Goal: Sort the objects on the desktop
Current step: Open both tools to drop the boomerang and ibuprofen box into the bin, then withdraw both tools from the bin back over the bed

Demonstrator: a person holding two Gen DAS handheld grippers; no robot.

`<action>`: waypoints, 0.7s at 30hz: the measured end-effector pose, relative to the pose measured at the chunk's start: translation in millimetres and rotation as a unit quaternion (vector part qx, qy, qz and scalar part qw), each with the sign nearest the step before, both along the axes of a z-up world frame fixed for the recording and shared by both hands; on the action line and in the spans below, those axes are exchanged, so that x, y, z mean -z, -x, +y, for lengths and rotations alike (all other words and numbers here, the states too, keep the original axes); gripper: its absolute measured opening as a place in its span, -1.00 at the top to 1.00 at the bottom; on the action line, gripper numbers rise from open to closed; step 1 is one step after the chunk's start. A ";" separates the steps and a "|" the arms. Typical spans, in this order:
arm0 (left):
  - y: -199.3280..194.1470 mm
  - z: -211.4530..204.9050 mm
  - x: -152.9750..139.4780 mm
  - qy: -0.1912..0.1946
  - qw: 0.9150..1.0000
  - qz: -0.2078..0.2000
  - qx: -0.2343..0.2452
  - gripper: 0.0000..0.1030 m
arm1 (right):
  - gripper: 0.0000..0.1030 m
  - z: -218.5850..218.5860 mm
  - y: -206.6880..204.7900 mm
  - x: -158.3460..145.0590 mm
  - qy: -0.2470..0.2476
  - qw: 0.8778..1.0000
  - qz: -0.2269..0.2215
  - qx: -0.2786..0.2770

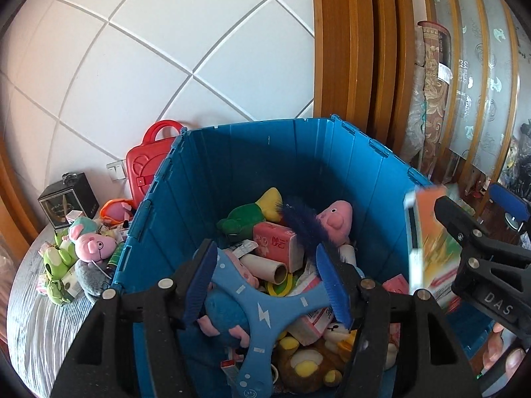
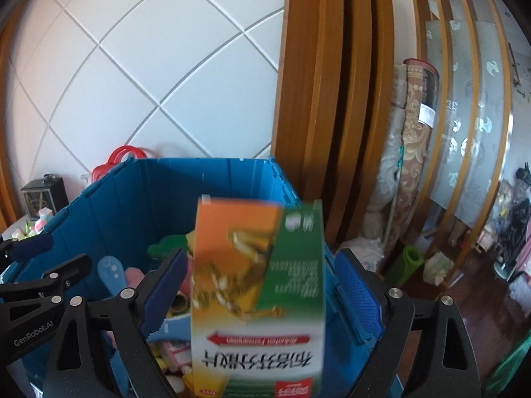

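The left gripper point(image 1: 265, 285) pinches a light rubbery blue boomerang point(image 1: 262, 311); the right gripper point(image 2: 262, 298) stands wide around a stiff medicine box point(image 2: 257, 285), best gripped flat-faced.

"DAS" is printed in white on the right gripper point(image 1: 464, 229), "GenRobot.AI" on the left gripper point(image 2: 43, 258); the orange-green box point(image 2: 257, 285) has blurry upside-down print I can't read.

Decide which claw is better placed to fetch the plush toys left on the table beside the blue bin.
Probably left: the plush toys lie beyond the blue bin's left wall, on the left claw's side; the right claw is over the bin's right edge.
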State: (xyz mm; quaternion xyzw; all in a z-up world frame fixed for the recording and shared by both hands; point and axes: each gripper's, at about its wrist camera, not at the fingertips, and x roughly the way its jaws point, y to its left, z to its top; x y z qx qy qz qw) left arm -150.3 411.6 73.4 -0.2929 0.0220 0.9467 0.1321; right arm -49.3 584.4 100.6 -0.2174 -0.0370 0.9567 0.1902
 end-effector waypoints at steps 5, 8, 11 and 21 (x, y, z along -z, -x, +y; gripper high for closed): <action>-3.9 -8.0 -4.2 -0.007 1.000 0.007 -0.003 -0.19 | -1.00 -4.0 -8.7 -6.6 -0.015 1.000 0.015 0.011; -8.8 -16.7 -8.0 -0.012 1.000 0.016 -0.004 -0.19 | -1.00 -7.3 -14.8 -10.6 -0.013 1.000 0.021 0.013; -15.2 -27.4 -12.4 -0.015 0.999 0.029 -0.008 -0.19 | -1.00 -14.3 -19.8 -14.0 -0.011 1.000 0.027 0.007; -48.3 -96.3 -24.4 -0.018 0.995 0.081 -0.056 -0.19 | -1.00 -64.8 -20.4 -19.3 0.018 0.996 0.058 -0.058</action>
